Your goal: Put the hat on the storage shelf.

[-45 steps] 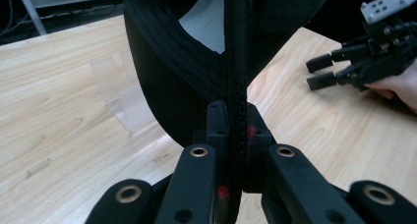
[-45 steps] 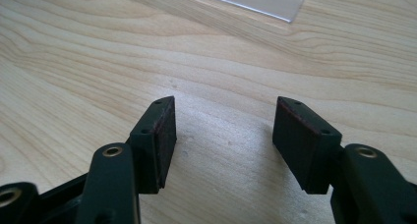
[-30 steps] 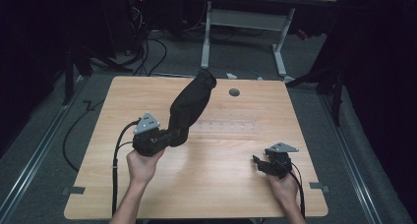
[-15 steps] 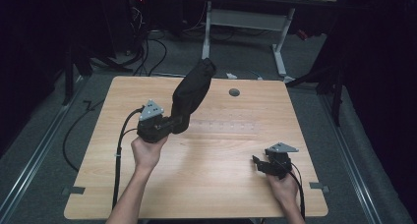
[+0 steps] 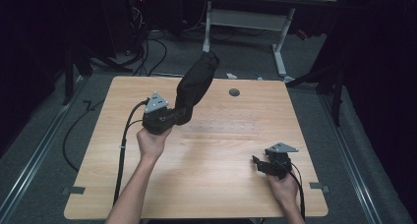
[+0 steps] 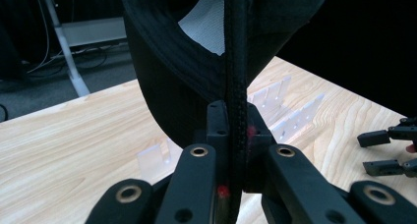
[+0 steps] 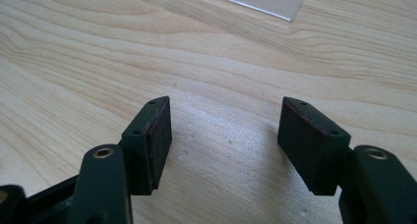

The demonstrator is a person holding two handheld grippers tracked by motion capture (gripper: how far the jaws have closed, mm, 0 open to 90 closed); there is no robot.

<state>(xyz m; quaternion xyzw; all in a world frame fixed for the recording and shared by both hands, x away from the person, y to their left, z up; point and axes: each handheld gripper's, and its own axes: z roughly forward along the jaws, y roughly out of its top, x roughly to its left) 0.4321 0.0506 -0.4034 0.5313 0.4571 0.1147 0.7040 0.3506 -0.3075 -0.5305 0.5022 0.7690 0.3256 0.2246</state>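
A black cap [image 5: 196, 84] hangs tilted above the far left part of the wooden table [image 5: 206, 184]. My left gripper [image 5: 183, 117] is shut on its lower edge. In the left gripper view the jaws [image 6: 232, 126] pinch the cap's stitched brim [image 6: 239, 62] edge-on, and the pale lining [image 6: 209, 22] shows above. My right gripper [image 5: 258, 164] rests low at the front right, open with nothing between its pads [image 7: 226, 130]. The left gripper view also catches the right gripper [image 6: 388, 153] at its right edge.
A clear plastic rack [image 5: 216, 126] lies flat mid-table, and its upright tabs [image 6: 275, 96] stand just beyond the cap. A round grommet hole [image 5: 234, 92] sits near the far edge. Beyond the table are a desk frame [image 5: 246, 18] and floor cables [image 5: 147, 47].
My left gripper has lifted the cap and carried it a little farther from the person. The right gripper has stayed put and open.
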